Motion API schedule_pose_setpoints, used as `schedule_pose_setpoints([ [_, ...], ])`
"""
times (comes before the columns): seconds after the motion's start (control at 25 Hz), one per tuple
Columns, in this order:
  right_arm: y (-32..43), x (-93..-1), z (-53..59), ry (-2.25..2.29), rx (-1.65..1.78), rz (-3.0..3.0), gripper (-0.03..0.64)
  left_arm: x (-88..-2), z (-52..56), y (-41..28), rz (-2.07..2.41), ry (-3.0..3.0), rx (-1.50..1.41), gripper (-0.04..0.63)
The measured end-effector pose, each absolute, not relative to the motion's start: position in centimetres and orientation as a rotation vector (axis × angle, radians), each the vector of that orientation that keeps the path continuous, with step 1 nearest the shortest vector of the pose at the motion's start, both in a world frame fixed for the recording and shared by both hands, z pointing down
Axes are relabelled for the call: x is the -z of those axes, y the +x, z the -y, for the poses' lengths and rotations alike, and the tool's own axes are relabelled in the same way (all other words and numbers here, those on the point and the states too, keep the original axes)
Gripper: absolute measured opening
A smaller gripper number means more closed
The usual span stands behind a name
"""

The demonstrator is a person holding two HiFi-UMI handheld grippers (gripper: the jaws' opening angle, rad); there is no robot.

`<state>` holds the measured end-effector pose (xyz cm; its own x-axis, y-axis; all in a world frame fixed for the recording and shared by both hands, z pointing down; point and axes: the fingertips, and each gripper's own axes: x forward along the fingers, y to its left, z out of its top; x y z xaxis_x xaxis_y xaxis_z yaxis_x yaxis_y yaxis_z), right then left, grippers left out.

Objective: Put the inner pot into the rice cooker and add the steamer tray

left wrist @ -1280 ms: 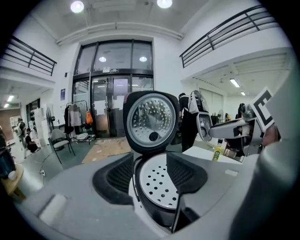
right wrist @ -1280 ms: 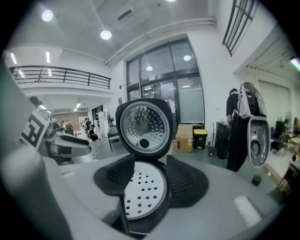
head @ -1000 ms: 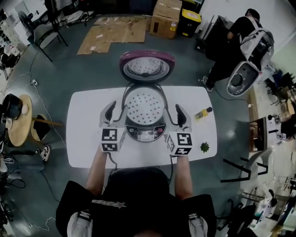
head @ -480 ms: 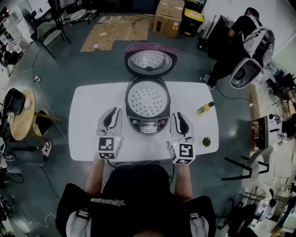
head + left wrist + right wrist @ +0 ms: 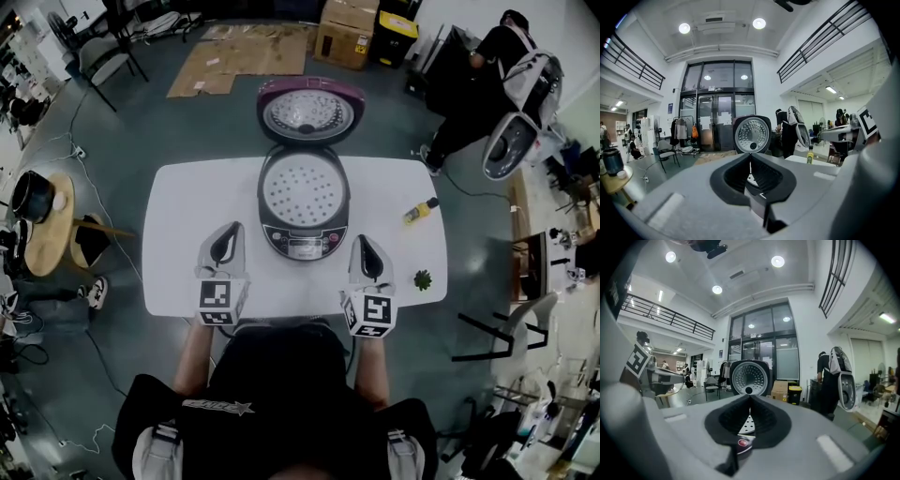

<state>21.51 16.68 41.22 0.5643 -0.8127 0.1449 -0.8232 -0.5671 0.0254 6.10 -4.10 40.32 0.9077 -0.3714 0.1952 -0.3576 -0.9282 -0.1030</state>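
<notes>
Steamer tray (image 5: 302,192) sits flat in the mouth of the rice cooker (image 5: 303,246), mid-table (image 5: 187,216), with the lid (image 5: 310,112) tipped up behind it. The inner pot beneath is hidden by the tray. I judge placing complete; the step in hand is getting clear. To do that well, I keep both claws level and away from the cooker's front panel and rim, so the tray is not knocked askew. Left gripper (image 5: 230,236) and right gripper (image 5: 363,246): jaws have just been closing and now meet, clenched on nothing. They flank the cooker's front, one on each side, toward the table's near edge. The tray lies ahead of and between them, apart from both.
</notes>
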Motion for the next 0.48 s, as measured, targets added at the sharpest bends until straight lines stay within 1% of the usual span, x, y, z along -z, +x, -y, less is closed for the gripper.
schedule_pose_setpoints([
  [0.48,21.49,-40.66,-16.57,2.689,-0.164,1.433,0.006,-40.57,3.37,6.17,-0.558,-3.003,0.335,0.011],
])
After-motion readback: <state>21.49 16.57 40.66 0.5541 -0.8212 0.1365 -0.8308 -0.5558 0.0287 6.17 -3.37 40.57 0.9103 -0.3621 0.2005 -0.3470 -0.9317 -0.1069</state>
